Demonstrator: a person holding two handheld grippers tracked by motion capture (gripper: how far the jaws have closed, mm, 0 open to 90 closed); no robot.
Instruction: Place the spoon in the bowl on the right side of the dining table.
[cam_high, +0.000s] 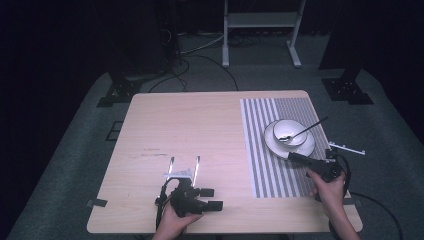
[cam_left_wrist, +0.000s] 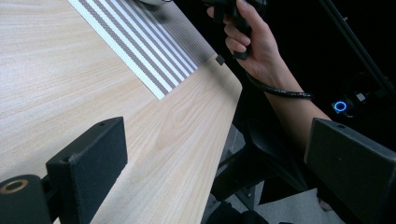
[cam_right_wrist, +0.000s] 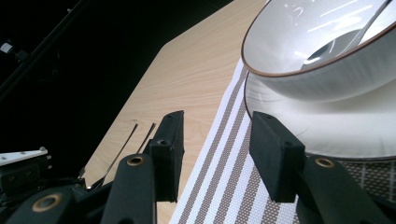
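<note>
Grey carpet (cam_high: 70, 150) spread under the wooden table (cam_high: 190, 125), white stand (cam_high: 262, 30) set beyond the tongs, darkness kept around.

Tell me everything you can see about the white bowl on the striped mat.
The bowl is white and glossy, ceramic by its look, with a thin brown line along its rim. It stands upright on a white plate, which lies on the striped placemat at the table's right side. A metal spoon lies in it, head down inside, its handle leaning over the far right rim. The right gripper is close to the plate, jaws open, not touching the bowl.
</note>
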